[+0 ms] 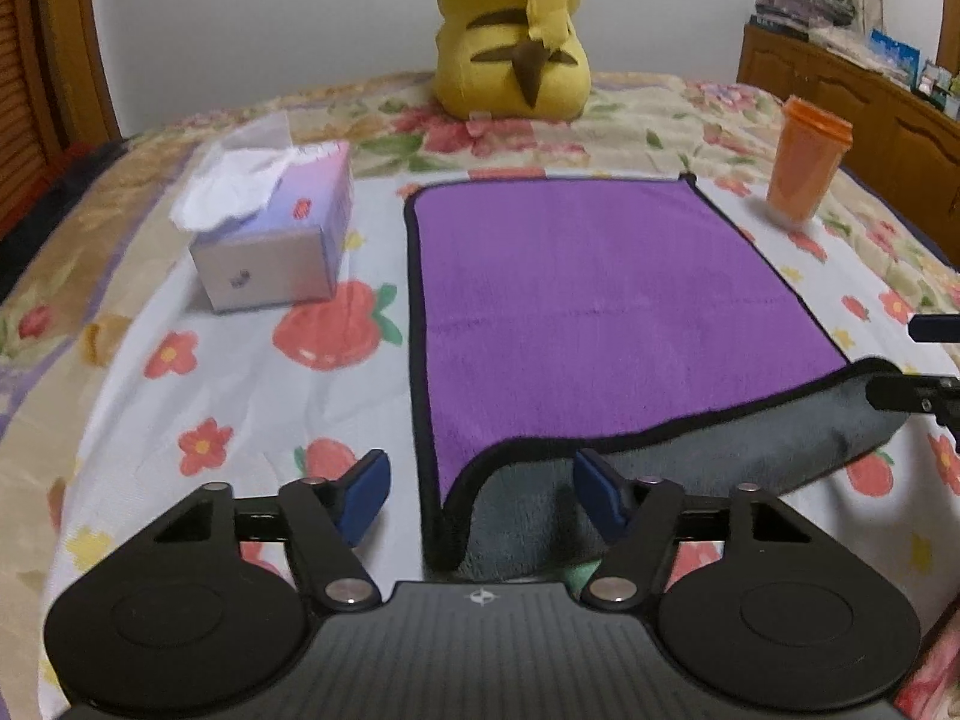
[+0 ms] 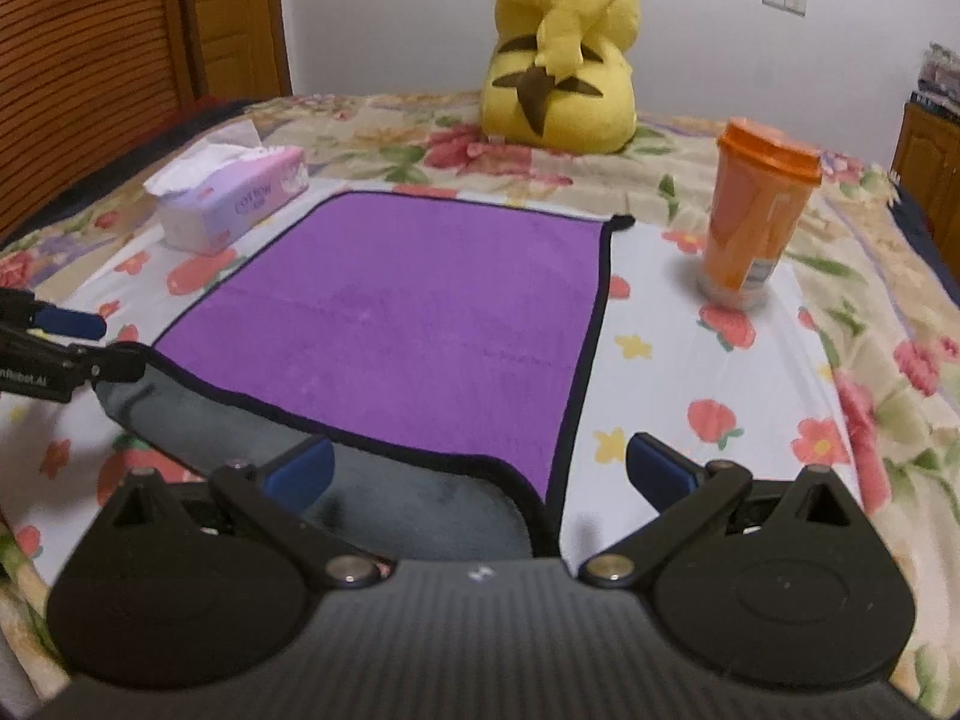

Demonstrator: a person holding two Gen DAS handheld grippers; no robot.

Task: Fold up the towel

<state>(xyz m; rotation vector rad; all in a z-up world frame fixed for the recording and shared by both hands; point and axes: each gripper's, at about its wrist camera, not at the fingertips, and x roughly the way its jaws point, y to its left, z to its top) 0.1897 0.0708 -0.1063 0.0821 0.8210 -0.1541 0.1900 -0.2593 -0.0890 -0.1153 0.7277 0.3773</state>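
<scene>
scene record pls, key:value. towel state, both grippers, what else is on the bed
towel: purple side up, flat on the bed, near edge turned over showing grey underside
left hand-held gripper: open, straddling near-left corner
right hand-held gripper: open, straddling near-right corner
tissue box: left of towel
orange cup: upright, lidded, right of towel
yellow plush toy: beyond far edge
bedsheet: floral print

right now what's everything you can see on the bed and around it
purple microfibre towel with black trim: 1, purple face, grey underside, centre of bed, near edge turned up
floral bedsheet: 1, white with red flowers, under everything
tissue box: 1, lilac, left of towel
orange plastic tumbler with lid: 1, right of towel
yellow plush toy: 1, far side of bed
wooden cabinet: 1, brown, far right
left gripper: fingers open, over near left corner
right gripper: fingers open, over near right corner
</scene>
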